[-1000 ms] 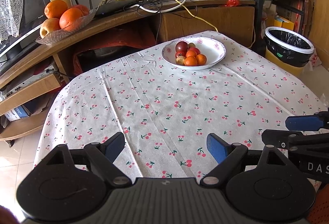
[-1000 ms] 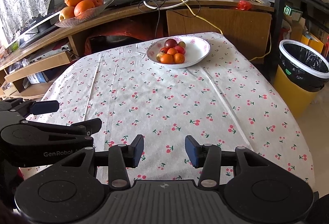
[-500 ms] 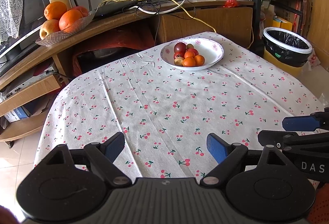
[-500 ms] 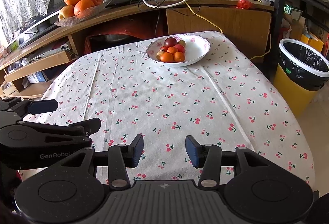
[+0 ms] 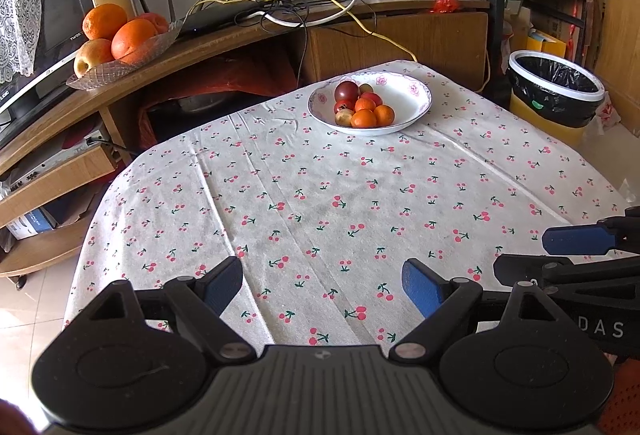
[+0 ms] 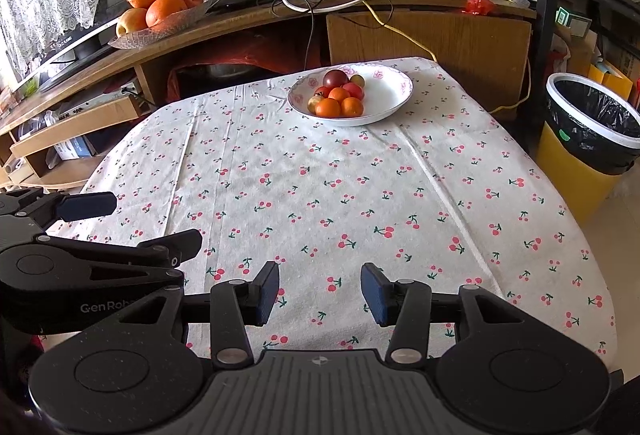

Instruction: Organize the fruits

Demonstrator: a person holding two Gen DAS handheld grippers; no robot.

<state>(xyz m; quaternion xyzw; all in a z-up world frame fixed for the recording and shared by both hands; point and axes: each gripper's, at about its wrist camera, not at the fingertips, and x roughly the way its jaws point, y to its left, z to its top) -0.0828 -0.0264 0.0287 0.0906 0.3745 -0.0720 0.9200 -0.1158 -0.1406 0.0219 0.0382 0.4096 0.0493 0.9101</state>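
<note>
Both grippers hung spread and empty over the table's [image 5: 500,163] near edge, left gripper [image 5: 322,285] beside right gripper [image 6: 319,293]. Well ahead, at the far end, the fruits [image 5: 362,105] lay heaped in a bowl [image 5: 412,103].

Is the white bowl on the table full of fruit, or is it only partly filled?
Partly filled. The small fruits lie in a cluster on one side of the white bowl; its other side is bare.

White cherry-print tablecloth [image 5: 320,195], white pink-flowered bowl [image 5: 412,95], orange fruits [image 5: 364,118]
</note>
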